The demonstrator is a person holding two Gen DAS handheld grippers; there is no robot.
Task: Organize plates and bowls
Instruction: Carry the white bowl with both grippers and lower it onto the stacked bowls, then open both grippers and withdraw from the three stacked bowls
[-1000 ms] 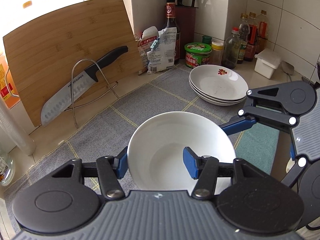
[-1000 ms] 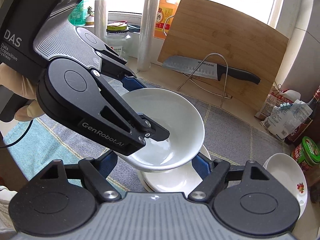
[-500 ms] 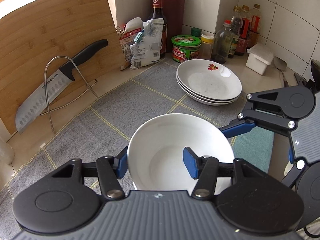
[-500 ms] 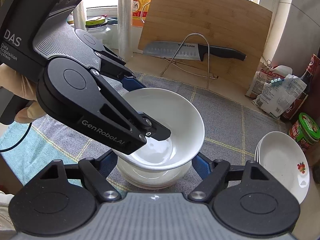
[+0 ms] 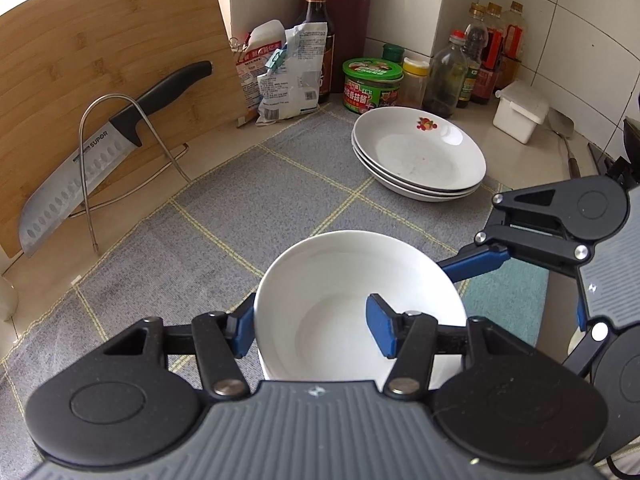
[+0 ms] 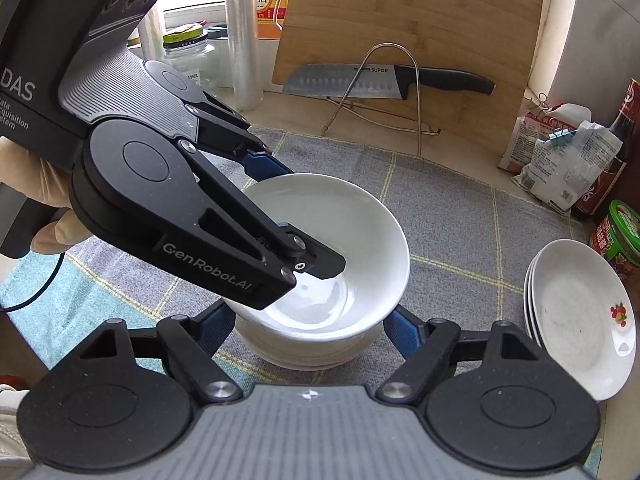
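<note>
A white bowl [image 5: 328, 280] [image 6: 360, 232] sits nested on a stack of white bowls [image 6: 312, 352] on the grey checked mat [image 5: 240, 208]. My left gripper [image 5: 312, 328] [image 6: 304, 220] is shut on the bowl's near rim, one blue pad outside the wall and one inside. My right gripper [image 6: 308, 324] reaches in from the other side. Its blue fingers [image 5: 480, 262] lie against the bowl's lower wall on both sides, just above the stack's rim. A stack of three shallow plates [image 5: 420, 152] [image 6: 576, 312] with a small fruit print stands apart, farther along the mat.
A bamboo cutting board [image 5: 100, 60] leans at the back, with a knife [image 5: 100, 148] on a wire rack in front of it. Bags [image 5: 288, 72], bottles [image 5: 484, 60], a green-lidded jar [image 5: 372, 84] and a white box [image 5: 520, 112] crowd the tiled corner. A teal cloth [image 5: 504, 304] lies beside the bowls.
Both grippers came down together with the white bowl. It hung above the lower bowls a second ago and now rests in them. The jaws have not changed.
</note>
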